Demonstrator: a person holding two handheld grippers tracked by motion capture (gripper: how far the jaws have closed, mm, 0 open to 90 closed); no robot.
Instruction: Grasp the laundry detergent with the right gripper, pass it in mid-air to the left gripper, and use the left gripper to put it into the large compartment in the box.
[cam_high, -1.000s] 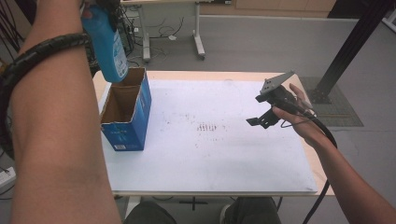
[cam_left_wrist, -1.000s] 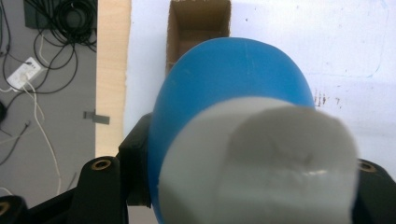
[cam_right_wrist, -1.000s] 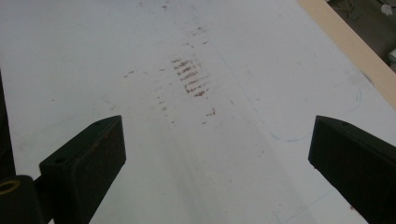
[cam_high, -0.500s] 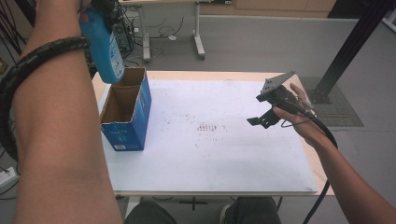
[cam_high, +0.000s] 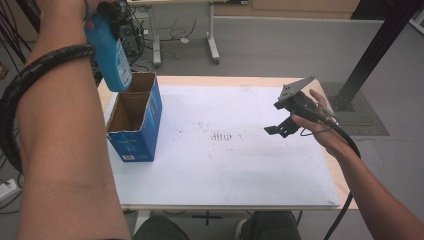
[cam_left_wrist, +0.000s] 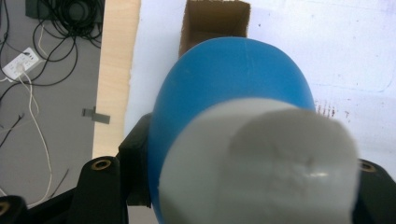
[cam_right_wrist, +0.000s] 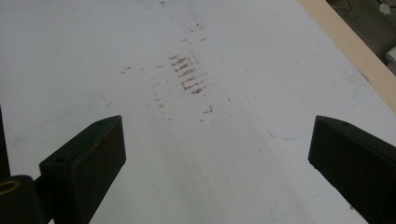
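Taking the open cardboard box (cam_high: 134, 120) as the landmark: nearest to the camera in the high view, the person's left forearm rises in front and to the left of the box and hides the table's (cam_high: 240, 170) left edge there; a black cable is wound around this arm. To the right of the box and well apart from it, the right gripper (cam_high: 280, 129) hangs over the white table top, held in the person's right hand (cam_high: 320, 127); in the right gripper view its two black jaws stand wide apart with nothing between them, only the bare white surface with small brown marks (cam_right_wrist: 187, 74) below. The box stands upright near the table's left edge, top flaps open, inside brown and in shadow, so I cannot tell what lies in it. On its blue front side there is white printing, too small to read. Directly above the far left corner of the box, the left gripper (cam_high: 111, 12) holds a blue bottle (cam_high: 107, 52) by its upper end, body hanging down and not touching the box; the gripper itself is partly cut off by the top edge of the picture. In the left gripper view the jaws are closed on the bottle, whose grey cap (cam_left_wrist: 261, 163) is blurred and covers most of the jaws, and the box opening (cam_left_wrist: 215, 23) shows beyond it. The bottle has a label with white and darker areas, but the writing is not legible.
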